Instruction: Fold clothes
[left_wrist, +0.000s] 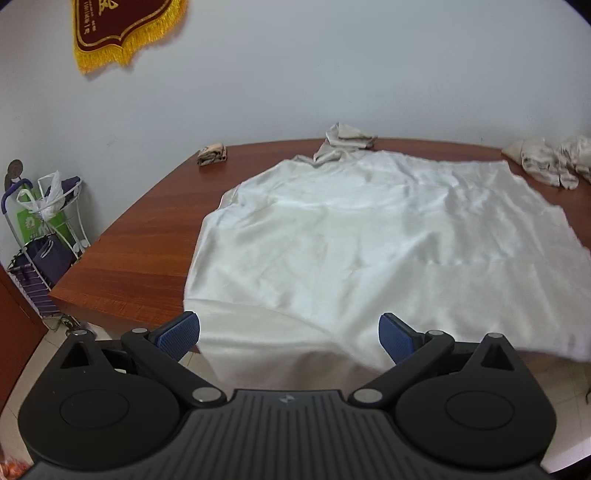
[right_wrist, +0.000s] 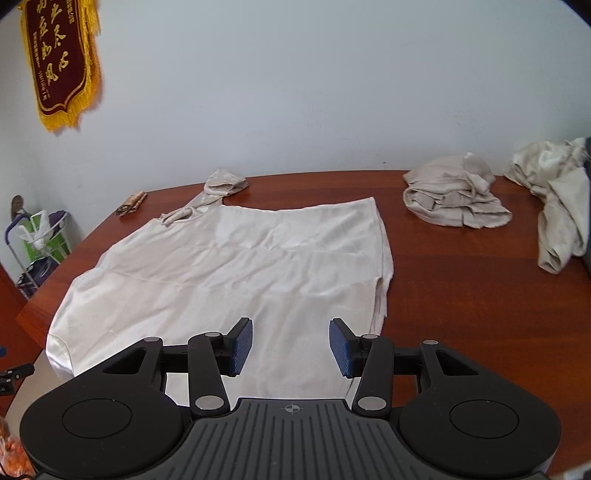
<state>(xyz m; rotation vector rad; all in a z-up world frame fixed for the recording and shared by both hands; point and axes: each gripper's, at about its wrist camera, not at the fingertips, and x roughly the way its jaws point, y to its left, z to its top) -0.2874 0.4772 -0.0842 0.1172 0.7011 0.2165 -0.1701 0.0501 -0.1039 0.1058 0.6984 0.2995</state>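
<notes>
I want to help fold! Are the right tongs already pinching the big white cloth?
No, the right tongs are open, with a wide gap between the blue pads, and the big white cloth lies flat, ungripped, on the table.

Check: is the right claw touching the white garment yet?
Cannot tell. In the right wrist view the right claw is open, with the white garment showing between its pads, but height above the cloth can't be judged.

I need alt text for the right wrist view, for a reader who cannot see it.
A pale garment lies spread flat on a reddish wooden table, its near edge hanging over the table's front. The open right gripper sits above that edge, holding nothing. Two crumpled cloth piles lie at the far right, and a red banner hangs on the wall.
</notes>
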